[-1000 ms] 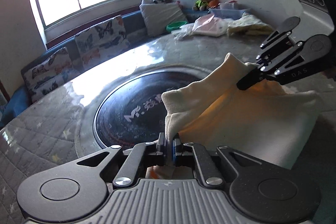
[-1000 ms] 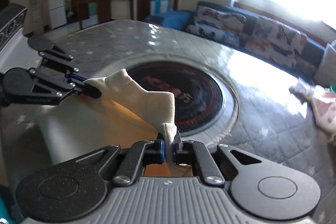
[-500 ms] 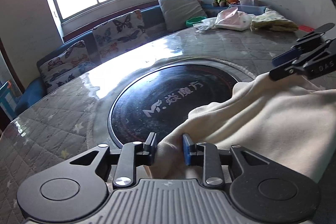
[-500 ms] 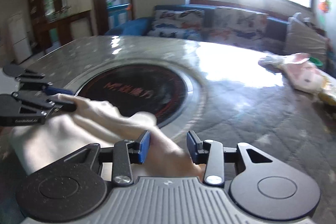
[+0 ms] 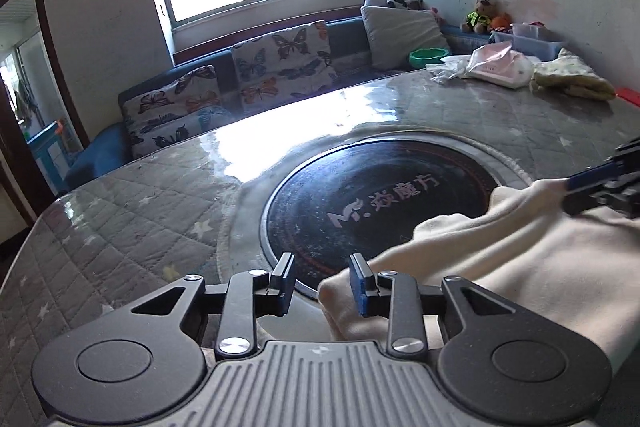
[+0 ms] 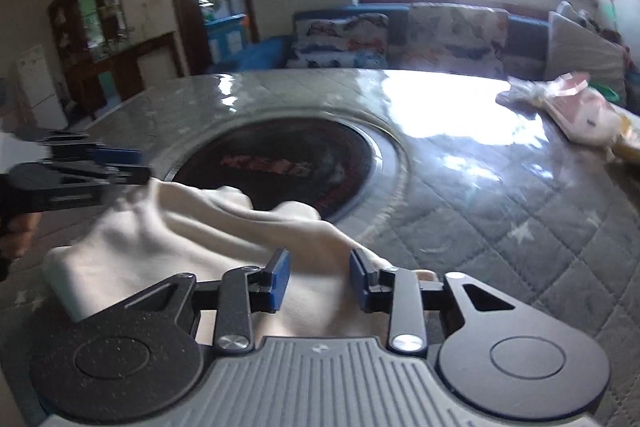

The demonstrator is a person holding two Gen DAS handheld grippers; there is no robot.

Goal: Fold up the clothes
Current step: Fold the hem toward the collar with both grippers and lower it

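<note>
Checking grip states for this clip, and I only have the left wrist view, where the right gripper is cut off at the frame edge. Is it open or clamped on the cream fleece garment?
Observer: Open. The right wrist view shows the right gripper with its blue pads apart and the cream fleece garment lying loose beneath.
Operator: How does the left gripper look from that side?
Observer: The left gripper shows its fingers apart at the garment's far corner. Blur hides any contact.
Operator: Who is holding it?
Observer: A hand shows at its handle.
</note>
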